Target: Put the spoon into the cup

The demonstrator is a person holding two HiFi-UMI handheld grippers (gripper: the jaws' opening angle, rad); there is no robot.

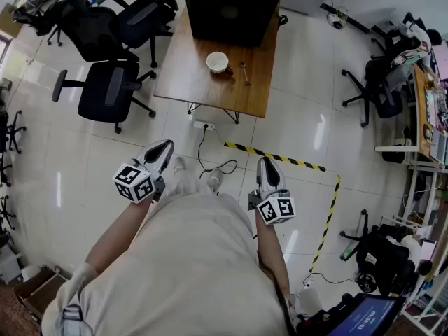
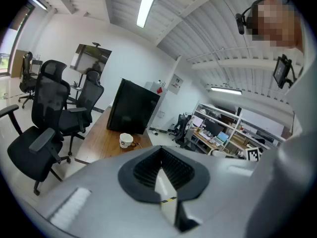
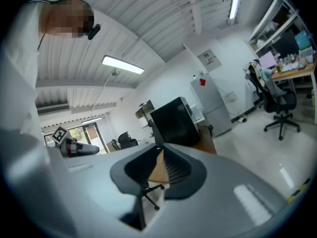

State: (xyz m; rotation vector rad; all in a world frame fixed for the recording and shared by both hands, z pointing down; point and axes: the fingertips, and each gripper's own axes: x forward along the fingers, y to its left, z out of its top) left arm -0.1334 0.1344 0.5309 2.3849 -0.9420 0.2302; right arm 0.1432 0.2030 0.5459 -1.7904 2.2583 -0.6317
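Wooden desk (image 1: pixel 203 82) stood well ahead of the left tongs (image 1: pixel 166 147) and right tongs (image 1: pixel 265 162), both closed and empty. On it sat the cup (image 1: pixel 217 61), the spoon (image 1: pixel 245 73) beside it on the right tongs' side.

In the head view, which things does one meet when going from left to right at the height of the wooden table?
black office chair at the left → white cup → spoon → black office chair at the right → cluttered desk
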